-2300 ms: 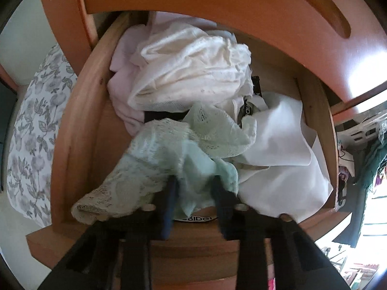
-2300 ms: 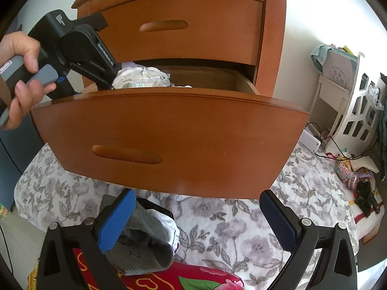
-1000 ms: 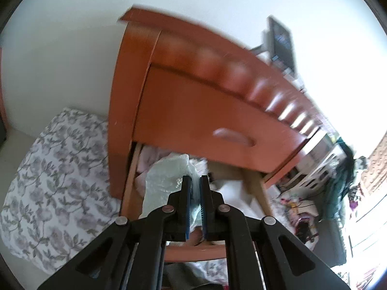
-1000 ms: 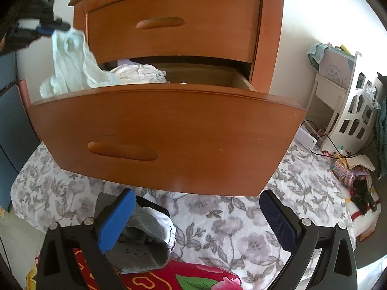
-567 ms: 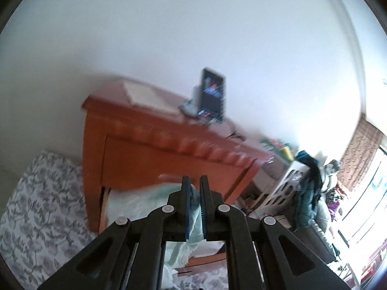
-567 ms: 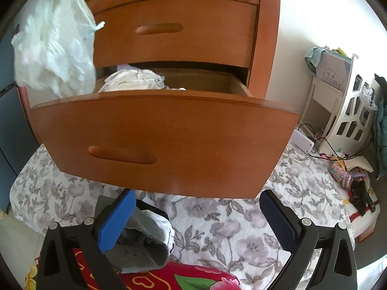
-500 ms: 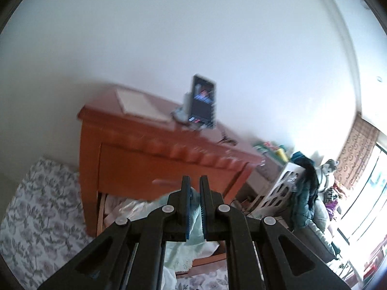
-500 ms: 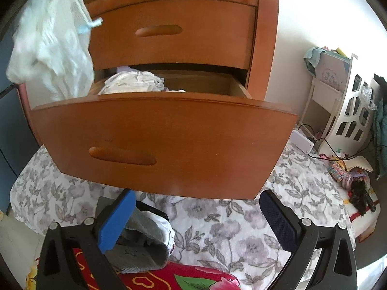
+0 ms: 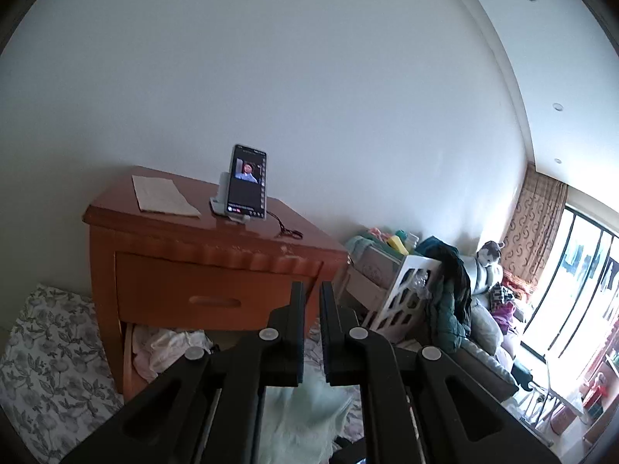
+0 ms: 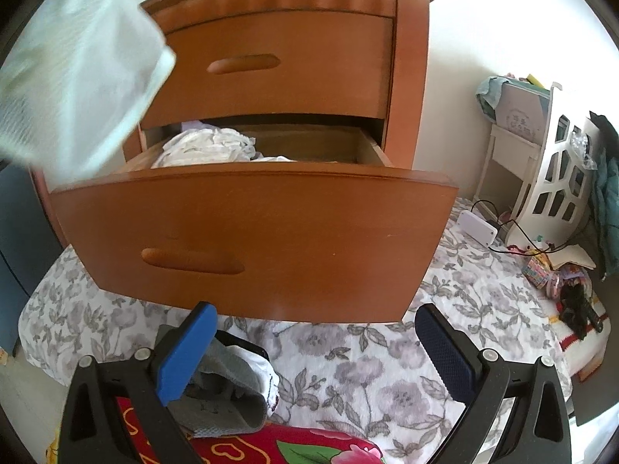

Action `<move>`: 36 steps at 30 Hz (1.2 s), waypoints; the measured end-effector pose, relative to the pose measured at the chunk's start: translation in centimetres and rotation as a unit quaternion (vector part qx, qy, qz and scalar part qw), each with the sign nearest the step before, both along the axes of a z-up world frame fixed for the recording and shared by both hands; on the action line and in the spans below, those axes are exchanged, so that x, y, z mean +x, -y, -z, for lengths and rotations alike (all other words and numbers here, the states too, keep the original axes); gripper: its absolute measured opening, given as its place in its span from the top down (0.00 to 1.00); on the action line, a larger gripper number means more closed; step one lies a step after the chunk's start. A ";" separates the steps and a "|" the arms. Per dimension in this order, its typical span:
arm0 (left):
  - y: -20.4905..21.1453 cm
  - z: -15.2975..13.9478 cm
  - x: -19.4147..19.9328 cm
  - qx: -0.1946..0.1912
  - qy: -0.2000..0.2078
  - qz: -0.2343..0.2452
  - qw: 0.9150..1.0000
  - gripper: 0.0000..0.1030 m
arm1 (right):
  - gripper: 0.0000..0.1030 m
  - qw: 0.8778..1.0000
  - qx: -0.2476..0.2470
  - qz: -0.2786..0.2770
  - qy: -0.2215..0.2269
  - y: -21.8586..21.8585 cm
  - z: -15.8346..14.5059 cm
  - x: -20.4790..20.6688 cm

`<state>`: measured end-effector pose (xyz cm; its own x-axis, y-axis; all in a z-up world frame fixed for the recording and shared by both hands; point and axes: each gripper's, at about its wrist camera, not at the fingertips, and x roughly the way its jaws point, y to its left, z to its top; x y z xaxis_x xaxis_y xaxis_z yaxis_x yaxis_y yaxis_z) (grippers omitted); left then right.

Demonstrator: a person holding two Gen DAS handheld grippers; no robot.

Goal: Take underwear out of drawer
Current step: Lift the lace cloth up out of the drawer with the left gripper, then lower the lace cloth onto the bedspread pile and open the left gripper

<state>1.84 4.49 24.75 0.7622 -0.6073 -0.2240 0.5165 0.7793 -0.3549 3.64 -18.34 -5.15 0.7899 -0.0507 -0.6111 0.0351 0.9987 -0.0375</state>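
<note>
Since the earlier frames, the left gripper (image 9: 311,332) has risen clear of the open lower wooden drawer (image 10: 247,232), nearly closed on the pale mint lace underwear (image 10: 73,77), which now hangs at ten o'clock in the right wrist view, outside the drawer. In the left wrist view the garment trails below the jaws at six o'clock. Judgement: one extraction is essentially complete; only setting it down remains. The right gripper (image 10: 317,352) is wide open and holds nothing. Count: two drawers in the orange-brown nightstand (image 9: 193,247), one open; one white crumpled garment heap (image 10: 209,147) remaining inside; one grey-and-white garment (image 10: 228,382) on the floral bedspread (image 10: 387,367); one phone on a stand (image 9: 247,181).
</note>
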 end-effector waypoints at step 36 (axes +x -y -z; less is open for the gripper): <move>3.6 27.2 4.8 0.166 -0.308 -0.073 0.934 0.26 | 0.00 1.000 0.006 0.010 -0.007 0.4 0.1 -0.1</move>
